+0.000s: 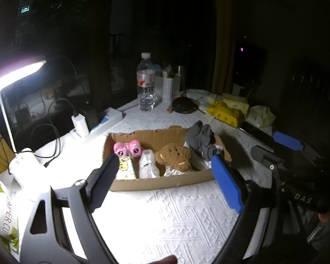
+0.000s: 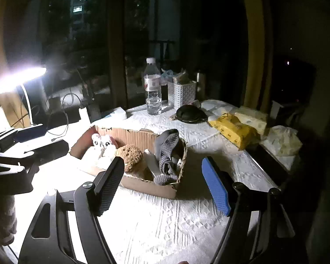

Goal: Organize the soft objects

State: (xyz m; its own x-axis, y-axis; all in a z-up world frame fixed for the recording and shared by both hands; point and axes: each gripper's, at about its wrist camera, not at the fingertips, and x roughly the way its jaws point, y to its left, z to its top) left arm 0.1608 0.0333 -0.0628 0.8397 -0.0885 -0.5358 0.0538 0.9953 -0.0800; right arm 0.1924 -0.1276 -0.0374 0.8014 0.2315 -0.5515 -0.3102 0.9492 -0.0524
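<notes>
I held both my grippers, left (image 1: 165, 173) and right (image 2: 165, 182), apart and empty (nothing between them), since the soft toys sat inside the cardboard box (image 1: 160, 183).

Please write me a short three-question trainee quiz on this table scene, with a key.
1. True or false: the brown plush toy lies inside the cardboard box.
2. Which item drapes over the box's edge: A the grey sock, B the water bottle, C the yellow packet?
3. What do the left tongs and right tongs hold?

Key: 1 true; 2 A; 3 nothing, both stand open and empty.
</notes>
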